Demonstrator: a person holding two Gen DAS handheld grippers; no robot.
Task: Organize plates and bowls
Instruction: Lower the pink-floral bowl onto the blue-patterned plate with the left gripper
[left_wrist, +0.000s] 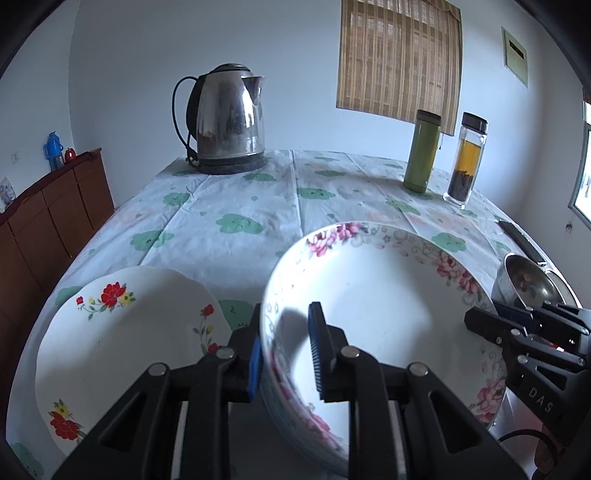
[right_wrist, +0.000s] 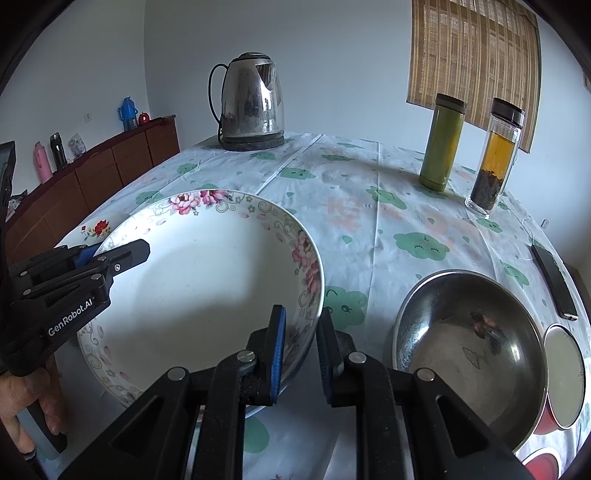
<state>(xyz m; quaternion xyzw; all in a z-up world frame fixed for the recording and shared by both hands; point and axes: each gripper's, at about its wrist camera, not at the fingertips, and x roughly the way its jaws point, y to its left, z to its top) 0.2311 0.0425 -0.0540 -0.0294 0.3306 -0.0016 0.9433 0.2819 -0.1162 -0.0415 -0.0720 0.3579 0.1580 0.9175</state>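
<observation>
A large white bowl with pink flowers on its rim (left_wrist: 388, 291) (right_wrist: 199, 280) is held at both sides. My left gripper (left_wrist: 286, 350) is shut on its left rim, one finger inside and one outside; it also shows in the right wrist view (right_wrist: 110, 254). My right gripper (right_wrist: 301, 347) is shut on its right rim and shows in the left wrist view (left_wrist: 517, 317). A white plate with red flowers (left_wrist: 122, 339) (right_wrist: 96, 228) lies left of the bowl. A steel bowl (right_wrist: 469, 350) (left_wrist: 524, 280) sits to the right.
On the flowered tablecloth (left_wrist: 258, 206) stand a steel kettle (left_wrist: 229, 122), a green flask (left_wrist: 421, 151) and a glass tea bottle (left_wrist: 465, 158) at the back. A dark phone (right_wrist: 554, 284) and a small red-and-white bowl (right_wrist: 565, 373) lie at the right edge. A wooden cabinet (left_wrist: 48, 221) stands left.
</observation>
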